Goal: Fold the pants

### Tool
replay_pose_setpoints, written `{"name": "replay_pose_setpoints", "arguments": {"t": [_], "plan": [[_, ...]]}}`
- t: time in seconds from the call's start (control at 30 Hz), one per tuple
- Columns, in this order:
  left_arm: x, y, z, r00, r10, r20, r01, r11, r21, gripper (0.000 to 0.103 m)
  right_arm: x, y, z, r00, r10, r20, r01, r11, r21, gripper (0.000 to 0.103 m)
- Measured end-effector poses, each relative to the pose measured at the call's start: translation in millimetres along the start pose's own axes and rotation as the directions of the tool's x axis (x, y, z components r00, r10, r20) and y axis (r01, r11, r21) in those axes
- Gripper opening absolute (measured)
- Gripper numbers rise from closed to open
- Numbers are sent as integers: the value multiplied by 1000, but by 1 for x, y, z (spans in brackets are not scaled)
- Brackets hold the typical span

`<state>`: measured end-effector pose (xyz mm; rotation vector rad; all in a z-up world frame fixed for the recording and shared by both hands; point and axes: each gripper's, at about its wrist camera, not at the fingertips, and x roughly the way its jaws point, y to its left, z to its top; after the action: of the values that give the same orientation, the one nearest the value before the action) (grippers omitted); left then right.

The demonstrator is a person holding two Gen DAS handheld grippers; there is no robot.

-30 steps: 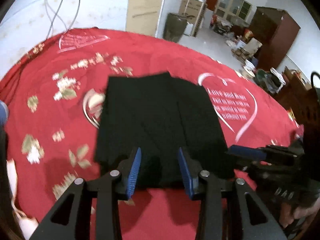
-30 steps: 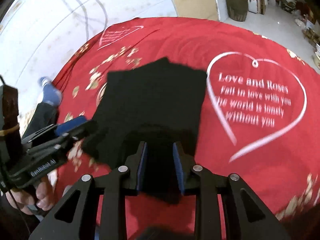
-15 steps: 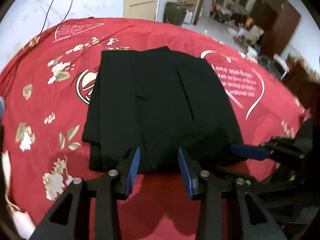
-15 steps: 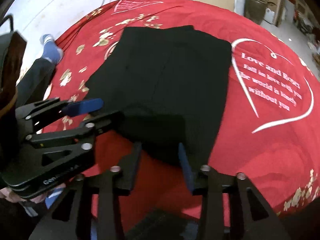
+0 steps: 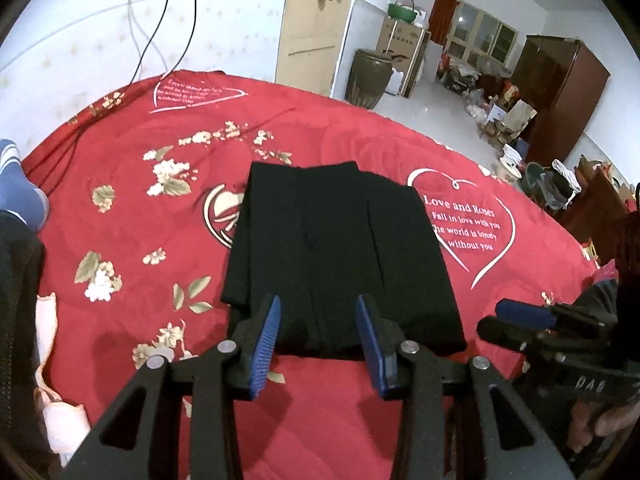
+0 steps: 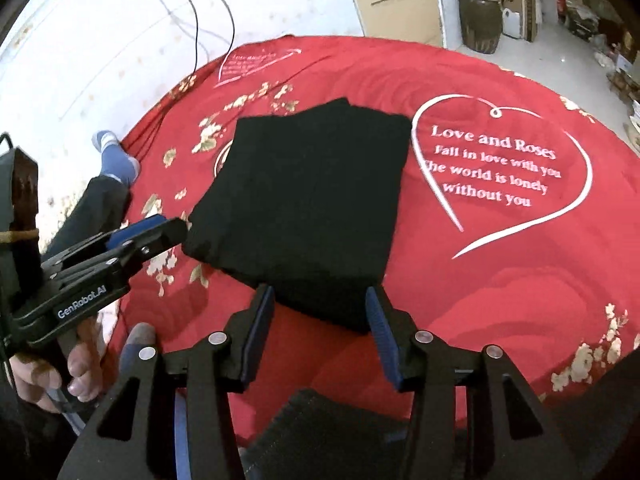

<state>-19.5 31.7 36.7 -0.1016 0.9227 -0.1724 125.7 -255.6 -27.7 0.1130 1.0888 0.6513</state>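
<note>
Now both grippers hover, jaws apart.

Matt black cloth pants lie on a smooth red printed fabric bedspread.

Folded black pants sit mid-frame on the red bedspread, open cloth all round them. At lower left, a socked foot and trouser leg crowd the bed's edge; cables hang at upper left.
</note>
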Motion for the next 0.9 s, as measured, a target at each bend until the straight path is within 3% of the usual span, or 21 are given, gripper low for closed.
{"name": "replay_pose_setpoints", "arguments": {"t": [0.5,0.9], "plan": [[16,9,8,999,42,-15,-42,999,2,42,13,-11,28,999,51,15,-51,998,38,49],[25,11,10,998,60,-34,-59,998,12,42,22,-19,30,998,70,5,-70,995,72,49]]}}
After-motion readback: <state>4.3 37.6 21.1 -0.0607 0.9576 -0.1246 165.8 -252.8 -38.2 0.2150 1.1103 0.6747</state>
